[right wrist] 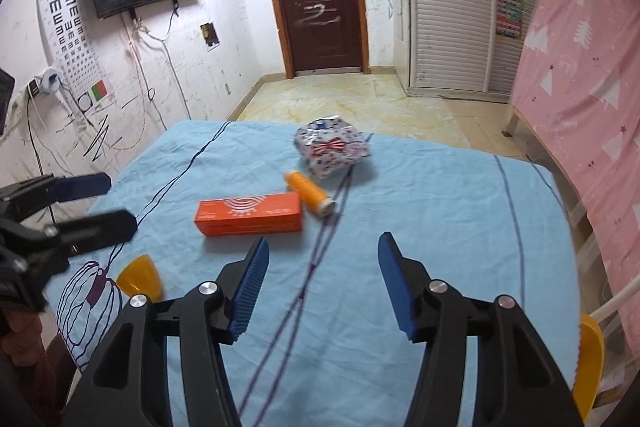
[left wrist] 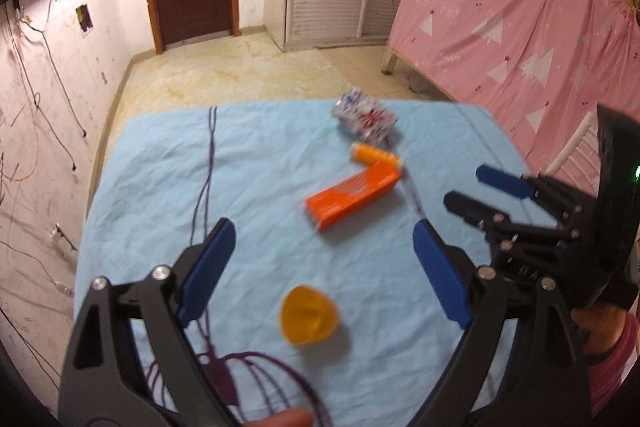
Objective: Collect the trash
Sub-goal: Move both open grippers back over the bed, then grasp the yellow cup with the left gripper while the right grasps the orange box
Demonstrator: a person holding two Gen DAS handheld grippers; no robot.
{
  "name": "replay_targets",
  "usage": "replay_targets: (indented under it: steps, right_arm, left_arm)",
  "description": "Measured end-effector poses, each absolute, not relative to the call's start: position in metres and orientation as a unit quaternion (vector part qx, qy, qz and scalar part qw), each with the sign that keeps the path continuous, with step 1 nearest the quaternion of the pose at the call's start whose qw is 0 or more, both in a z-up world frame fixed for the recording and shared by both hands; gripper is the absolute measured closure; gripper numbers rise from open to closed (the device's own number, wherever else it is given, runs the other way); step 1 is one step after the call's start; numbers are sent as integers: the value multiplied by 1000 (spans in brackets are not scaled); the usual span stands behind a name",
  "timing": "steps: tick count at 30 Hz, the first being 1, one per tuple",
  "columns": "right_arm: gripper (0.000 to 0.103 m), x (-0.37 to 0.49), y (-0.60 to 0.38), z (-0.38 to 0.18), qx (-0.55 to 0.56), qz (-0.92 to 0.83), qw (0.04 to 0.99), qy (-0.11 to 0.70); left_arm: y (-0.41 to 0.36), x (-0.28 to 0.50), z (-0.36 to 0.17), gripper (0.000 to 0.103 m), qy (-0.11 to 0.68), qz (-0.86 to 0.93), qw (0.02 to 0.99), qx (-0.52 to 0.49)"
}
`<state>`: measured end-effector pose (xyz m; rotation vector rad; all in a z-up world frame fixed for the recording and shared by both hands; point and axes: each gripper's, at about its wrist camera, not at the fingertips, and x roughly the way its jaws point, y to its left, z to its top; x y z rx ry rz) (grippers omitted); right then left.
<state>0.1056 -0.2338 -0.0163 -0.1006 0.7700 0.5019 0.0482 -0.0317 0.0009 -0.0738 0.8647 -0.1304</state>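
**Op A:** From my left wrist view, the left gripper (left wrist: pixel 324 239) hangs over the blue tablecloth (left wrist: pixel 260 167) with its jaws spread wide, grasping nothing. Just beyond them, near me, a small orange cup (left wrist: pixel 309 315) lies tipped on its side, mouth toward the camera; I see nothing inside it.

**Op B:** I see the same cup (right wrist: pixel 141 279) at the near left of my right wrist view, beside the purple line drawing (right wrist: pixel 90 311) printed on the cloth. What is farther out?

**Op A:** Moving right, an orange carton (left wrist: pixel 354 195) lies flat mid-table. Past its far end rests an orange thread spool (left wrist: pixel 375 155) on its side, and farther still a crumpled silver wrapper (left wrist: pixel 365 119) with red and blue print.

**Op B:** On my side the carton (right wrist: pixel 249 214) sits just ahead and left of the right gripper (right wrist: pixel 322 267), whose jaws are also released and hold nothing. The spool (right wrist: pixel 309 194) touches the carton's right end, and the wrapper (right wrist: pixel 331 145) lies just beyond it.

**Op A:** Nothing stands between either gripper and those pieces.

**Op B:** At far right, a pink curtain (right wrist: pixel 588 99) hangs beside the table.
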Motion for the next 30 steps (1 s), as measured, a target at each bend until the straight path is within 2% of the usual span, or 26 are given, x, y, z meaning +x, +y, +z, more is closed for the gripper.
replay_targets:
  steps: [6, 18, 19, 20, 21, 27, 30]
  right_arm:
    - [49, 109, -209, -22, -63, 250, 889, 379]
    - [44, 123, -183, -28, -69, 260, 880, 392]
    - [44, 124, -181, -28, -70, 261, 879, 394]
    - [44, 125, -179, -29, -71, 263, 877, 395]
    - [44, 126, -175, -31, -73, 265, 875, 398]
    - [43, 133, -160, -38, -89, 261, 871, 407]
    - [35, 137, -156, -41, -94, 255, 870, 411]
  left_arm:
    - [-17, 43, -17, 17, 430, -77, 899, -43]
    - [-32, 43, -52, 17, 449, -93, 888, 24]
    - [-31, 44, -54, 21, 451, -93, 888, 25]
    - [-31, 44, -56, 31, 452, -94, 886, 25]
    - [-31, 45, -58, 35, 457, -98, 884, 23]
    - [-27, 47, -65, 44, 459, -108, 882, 9]
    - [-24, 48, -64, 61, 457, -104, 884, 7]
